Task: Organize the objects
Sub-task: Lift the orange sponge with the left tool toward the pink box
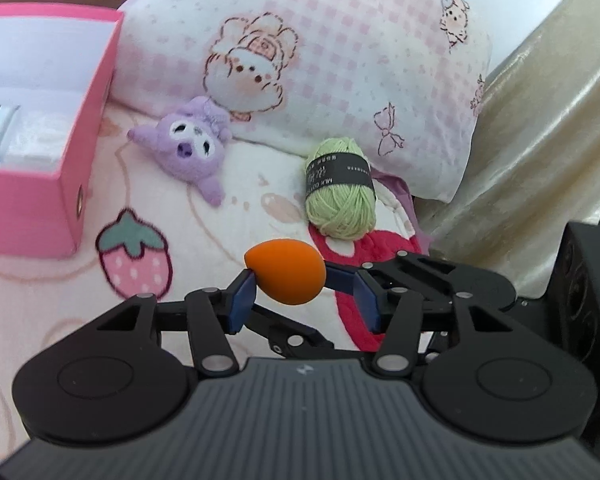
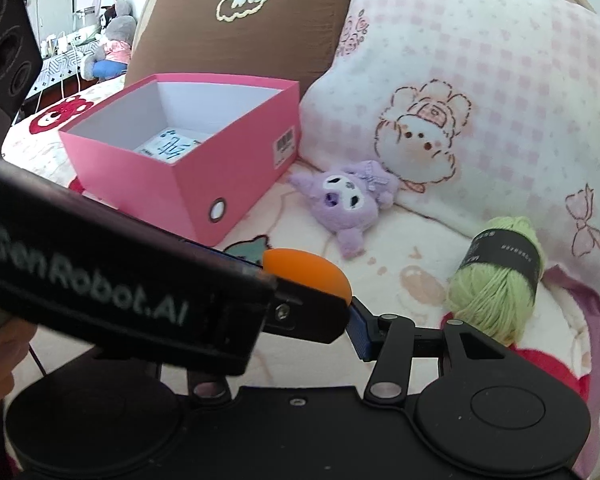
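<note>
The left tongs [image 1: 300, 288] pinched the orange egg [image 1: 286, 272] crosswise above the bed [image 1: 40, 280], box [image 1: 80, 152] up-left; whether the right tongs [image 2: 332, 312] gripped was unclear.

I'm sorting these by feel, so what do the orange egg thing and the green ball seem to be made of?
Orange egg: probably soft foam or sponge, with a matte, finely pored surface and no shine. Green ball: yarn, with wound strands visible under a dark paper band.
</note>
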Available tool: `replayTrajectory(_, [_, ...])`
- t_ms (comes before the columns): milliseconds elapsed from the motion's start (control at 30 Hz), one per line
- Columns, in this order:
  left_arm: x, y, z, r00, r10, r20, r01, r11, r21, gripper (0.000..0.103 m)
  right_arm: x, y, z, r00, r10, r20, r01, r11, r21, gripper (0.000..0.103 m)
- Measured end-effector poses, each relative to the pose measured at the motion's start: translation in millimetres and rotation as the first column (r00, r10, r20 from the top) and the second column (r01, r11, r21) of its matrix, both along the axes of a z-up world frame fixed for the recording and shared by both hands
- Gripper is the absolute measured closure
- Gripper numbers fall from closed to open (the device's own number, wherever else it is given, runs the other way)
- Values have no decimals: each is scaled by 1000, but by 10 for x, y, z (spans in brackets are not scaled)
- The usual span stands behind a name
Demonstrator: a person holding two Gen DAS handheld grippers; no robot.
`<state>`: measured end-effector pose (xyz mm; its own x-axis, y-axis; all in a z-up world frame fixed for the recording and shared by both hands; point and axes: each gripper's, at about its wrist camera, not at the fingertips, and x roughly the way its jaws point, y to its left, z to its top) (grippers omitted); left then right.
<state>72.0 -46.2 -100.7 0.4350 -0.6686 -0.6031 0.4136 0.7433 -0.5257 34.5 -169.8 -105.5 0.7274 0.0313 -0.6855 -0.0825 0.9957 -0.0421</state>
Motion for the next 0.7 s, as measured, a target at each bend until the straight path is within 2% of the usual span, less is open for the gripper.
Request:
replayTrajectory(133, [-85,71,69,1000,-1,-3,1,1000,31,52,-85,103,54,1000,0,5,0,1000,17,48])
replayTrajectory(333, [-223,191,253,1000,-14,-17,15,998,65,52,-224,188,221,1000,-5,16,4,996,93,48])
replayTrajectory(500, [-374,263,423,999,-34,-16,36,993,116,52,-311,331,371,999,33,8,-33,995,93,47])
replayTrajectory(567, [-441,299,483,999,-37,-11,38,990,134,52,-331,358,431,999,38,-2,-38,991,125,47])
replayTrajectory(700, [-535,421,587,999,-24,-22,27,991,135,52,-380,473,528,998,66,-7,-64,990,123,47])
